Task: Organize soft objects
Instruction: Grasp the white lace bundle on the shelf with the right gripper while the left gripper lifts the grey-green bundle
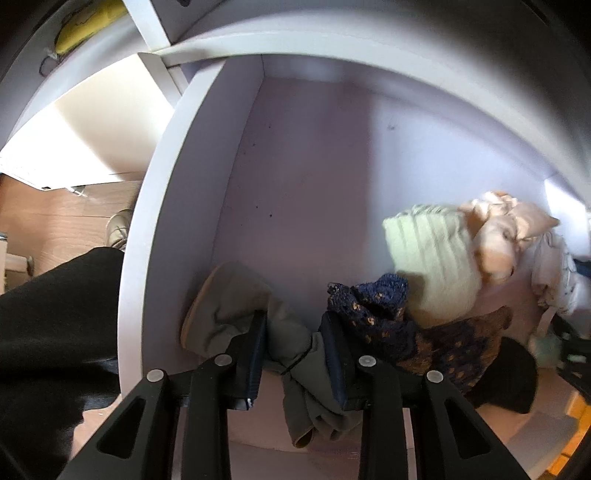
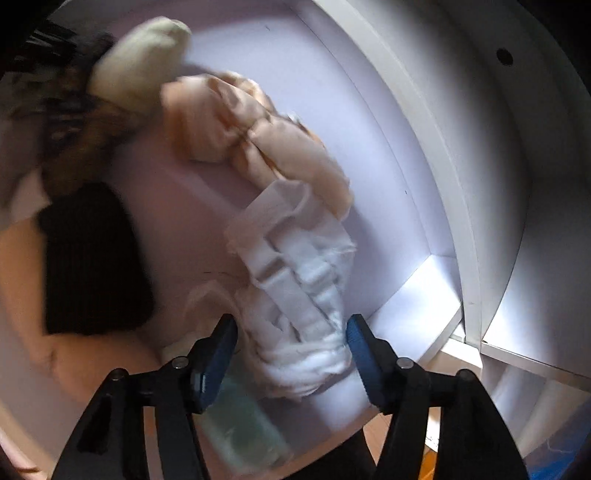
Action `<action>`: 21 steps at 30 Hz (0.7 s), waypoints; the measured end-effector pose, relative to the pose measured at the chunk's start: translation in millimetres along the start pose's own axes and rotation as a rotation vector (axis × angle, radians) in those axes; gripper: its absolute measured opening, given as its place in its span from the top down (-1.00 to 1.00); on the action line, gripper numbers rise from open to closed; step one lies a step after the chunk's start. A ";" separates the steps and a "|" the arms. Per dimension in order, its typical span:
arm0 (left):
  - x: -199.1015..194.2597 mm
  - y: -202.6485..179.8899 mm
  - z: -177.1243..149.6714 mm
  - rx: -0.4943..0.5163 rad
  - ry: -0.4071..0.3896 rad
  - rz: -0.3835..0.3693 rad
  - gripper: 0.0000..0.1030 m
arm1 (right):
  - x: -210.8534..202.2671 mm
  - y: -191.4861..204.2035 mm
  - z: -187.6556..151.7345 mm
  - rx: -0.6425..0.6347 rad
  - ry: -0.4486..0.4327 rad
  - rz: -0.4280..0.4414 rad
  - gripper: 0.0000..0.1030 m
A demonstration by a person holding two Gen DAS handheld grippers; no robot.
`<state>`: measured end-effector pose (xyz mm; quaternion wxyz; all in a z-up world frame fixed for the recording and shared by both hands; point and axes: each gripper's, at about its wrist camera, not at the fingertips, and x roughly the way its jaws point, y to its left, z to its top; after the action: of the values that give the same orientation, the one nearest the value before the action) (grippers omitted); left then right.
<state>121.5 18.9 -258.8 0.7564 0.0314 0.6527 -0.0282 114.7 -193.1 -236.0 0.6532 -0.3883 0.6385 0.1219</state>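
Note:
In the left wrist view my left gripper (image 1: 293,354) is shut on a grey-green cloth (image 1: 291,343) that hangs between its fingers at the front of a white shelf compartment (image 1: 295,166). To its right lie a dark blue and brown knitted piece (image 1: 406,332), a pale green knit (image 1: 432,258), a peach cloth (image 1: 506,229) and a black item (image 1: 506,376). In the right wrist view my right gripper (image 2: 291,354) is open, its fingers on either side of a white bundled cloth (image 2: 306,295). The peach cloth (image 2: 251,129) lies beyond it. The view is blurred.
The compartment's left wall (image 1: 166,203) and right wall (image 2: 461,166) close it in. A greenish translucent thing (image 2: 243,424) lies at the shelf's front edge. A yellow item (image 1: 88,22) sits on a higher shelf. A wooden floor (image 1: 66,214) and dark clothing (image 1: 55,332) show at left.

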 end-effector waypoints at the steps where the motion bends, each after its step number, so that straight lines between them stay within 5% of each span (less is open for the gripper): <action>1: -2.1 0.8 0.2 -0.007 -0.006 -0.011 0.44 | 5.8 -3.4 1.8 0.019 0.013 0.001 -0.23; 11: -19.9 12.2 -3.3 -0.048 -0.028 -0.068 0.46 | 14.8 6.8 7.0 0.051 0.042 -0.042 -0.12; 21: -62.7 7.9 -9.0 -0.009 -0.105 -0.048 0.47 | 19.5 21.5 4.1 0.053 0.067 -0.047 -0.12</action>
<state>104.2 27.7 -198.0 0.7889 0.0108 0.6128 -0.0451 106.6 -182.5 -262.2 0.6444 -0.3895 0.6536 0.0764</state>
